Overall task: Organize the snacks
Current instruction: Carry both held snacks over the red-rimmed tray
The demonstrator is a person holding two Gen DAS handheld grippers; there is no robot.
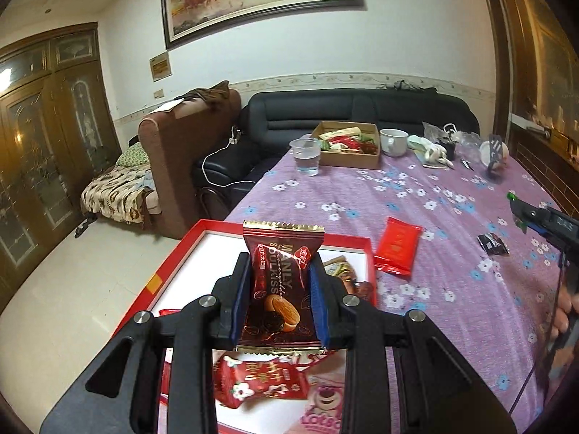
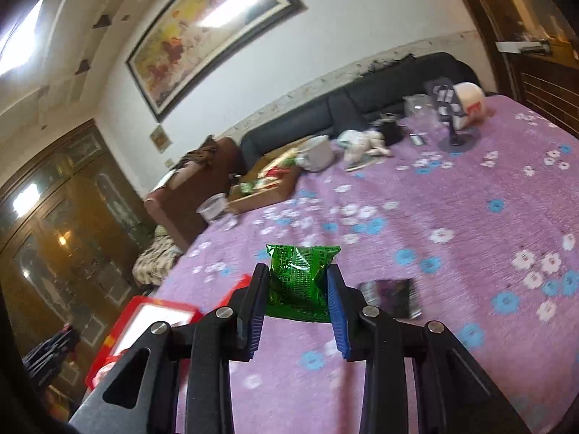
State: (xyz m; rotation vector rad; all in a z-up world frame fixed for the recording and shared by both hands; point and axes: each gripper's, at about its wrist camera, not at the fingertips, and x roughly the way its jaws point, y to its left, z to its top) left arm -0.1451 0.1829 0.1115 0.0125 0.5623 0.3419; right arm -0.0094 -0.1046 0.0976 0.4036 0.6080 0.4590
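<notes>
My left gripper [image 1: 279, 264] is shut on a dark red snack packet [image 1: 280, 282] and holds it above the red-rimmed white box [image 1: 217, 233], which holds several wrapped snacks such as a red strawberry packet [image 1: 260, 383]. My right gripper [image 2: 297, 282] is shut on a green snack packet [image 2: 298, 278] above the purple flowered tablecloth [image 2: 452, 271]. It also shows at the right edge of the left wrist view [image 1: 521, 213]. A red packet [image 1: 397, 251] and a dark packet [image 1: 493, 244] lie on the cloth; the dark packet also shows in the right wrist view [image 2: 392, 298]. The red box is at lower left there [image 2: 159, 305].
At the far end stand a cardboard box of snacks [image 1: 349, 144], a plastic cup of water [image 1: 307, 157], a white mug [image 1: 394, 141], plastic bags and a small stand [image 1: 494, 155]. A black sofa [image 1: 354, 112] and a brown armchair [image 1: 184, 166] stand beyond the table.
</notes>
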